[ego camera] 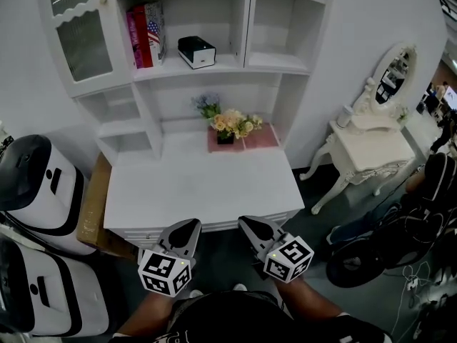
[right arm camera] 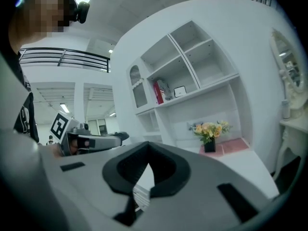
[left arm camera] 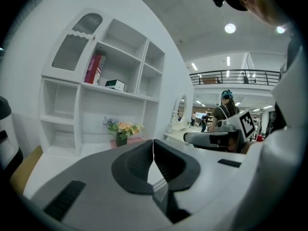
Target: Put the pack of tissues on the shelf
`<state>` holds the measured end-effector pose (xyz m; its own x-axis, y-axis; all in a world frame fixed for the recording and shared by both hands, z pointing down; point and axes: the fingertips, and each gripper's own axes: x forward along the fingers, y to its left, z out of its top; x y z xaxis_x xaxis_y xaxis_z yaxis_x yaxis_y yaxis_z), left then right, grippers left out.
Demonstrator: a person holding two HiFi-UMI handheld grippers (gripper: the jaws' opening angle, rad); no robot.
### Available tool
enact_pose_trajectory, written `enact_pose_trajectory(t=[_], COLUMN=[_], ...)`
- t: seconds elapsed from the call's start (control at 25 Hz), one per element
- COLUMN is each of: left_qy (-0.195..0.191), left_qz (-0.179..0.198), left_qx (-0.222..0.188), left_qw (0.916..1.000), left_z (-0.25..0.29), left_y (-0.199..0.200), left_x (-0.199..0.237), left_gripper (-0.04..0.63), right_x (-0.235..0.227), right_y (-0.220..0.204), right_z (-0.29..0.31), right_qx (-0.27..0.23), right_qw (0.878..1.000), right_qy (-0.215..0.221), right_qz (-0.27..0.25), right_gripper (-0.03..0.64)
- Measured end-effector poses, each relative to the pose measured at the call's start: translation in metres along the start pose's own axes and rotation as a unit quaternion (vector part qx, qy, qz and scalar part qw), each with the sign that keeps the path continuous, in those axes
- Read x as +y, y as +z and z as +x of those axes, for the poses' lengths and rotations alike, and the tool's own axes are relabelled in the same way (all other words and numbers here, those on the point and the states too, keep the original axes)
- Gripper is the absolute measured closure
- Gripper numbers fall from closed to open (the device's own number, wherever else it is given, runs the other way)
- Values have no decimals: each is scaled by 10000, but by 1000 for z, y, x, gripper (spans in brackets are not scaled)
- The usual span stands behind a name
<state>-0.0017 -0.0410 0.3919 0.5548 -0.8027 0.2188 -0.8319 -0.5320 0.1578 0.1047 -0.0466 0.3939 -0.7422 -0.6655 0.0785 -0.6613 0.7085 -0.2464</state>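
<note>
The pack of tissues, a black and white box, lies on the middle shelf of the white shelf unit, to the right of the books. It is small in the left gripper view and in the right gripper view. My left gripper and right gripper hang side by side just in front of the white desk's front edge, well below and away from the pack. Both point toward the shelf. The left gripper's jaws meet in a thin line with nothing between them. The right gripper's jaws are likewise shut and empty.
Red books stand left of the pack. A flower pot sits on a pink mat at the desk's back. A white dressing table with mirror stands to the right, white machines to the left, cables on the floor.
</note>
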Motion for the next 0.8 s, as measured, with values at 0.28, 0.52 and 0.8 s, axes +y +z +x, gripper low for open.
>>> enact_pose_trajectory(t=[0.28, 0.52, 0.8], left_qy=[-71, -54, -22], left_qz=[-28, -49, -49], left_qx=[102, 78, 88], left_qw=[9999, 9999, 9999], left_z=[-6, -10, -10], left_y=[-10, -13, -12], left_x=[4, 7, 10], left_gripper=[578, 578, 578], right_x=[5, 10, 13], right_y=[-8, -17, -17], right_z=[3, 5, 10], right_qx=[38, 105, 104], right_qw=[9999, 9999, 9999], right_qy=[-87, -62, 9], right_qz=[37, 46, 44], right_gripper=[609, 609, 609])
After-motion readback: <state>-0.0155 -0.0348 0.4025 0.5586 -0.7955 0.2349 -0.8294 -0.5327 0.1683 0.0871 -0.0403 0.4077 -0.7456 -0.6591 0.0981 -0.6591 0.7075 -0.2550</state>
